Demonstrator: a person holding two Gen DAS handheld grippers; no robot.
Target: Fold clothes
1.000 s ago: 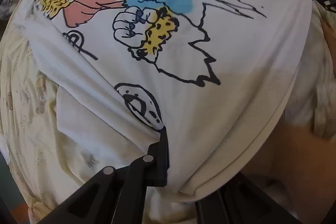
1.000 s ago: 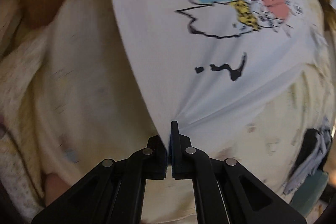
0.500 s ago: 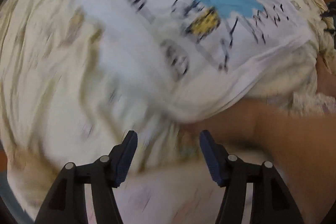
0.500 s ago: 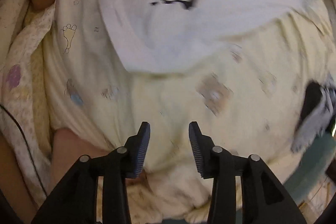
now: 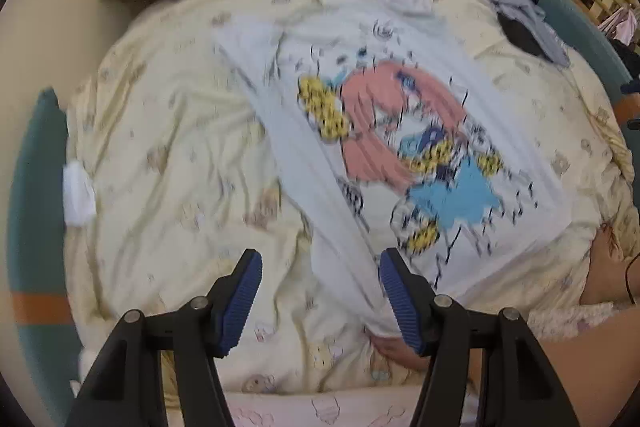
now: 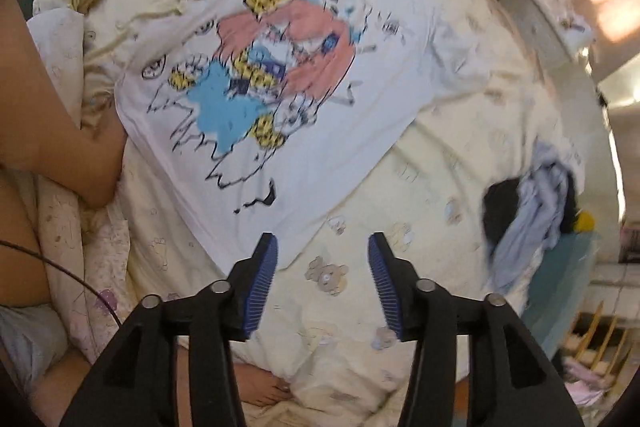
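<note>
Left wrist view shows our left gripper (image 5: 320,301) released, right gripper (image 6: 318,283) opening on nothing, T-shirt (image 5: 400,163) flat on the bedding (image 5: 168,163) toward one o'clock; we judge the next fold needs a fresh edge grasp.

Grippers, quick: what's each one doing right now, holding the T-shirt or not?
Left gripper: open, empty, above the white T-shirt.
Right gripper: jaws opening, nothing between them; the T-shirt lies loose on the bedding.
</note>
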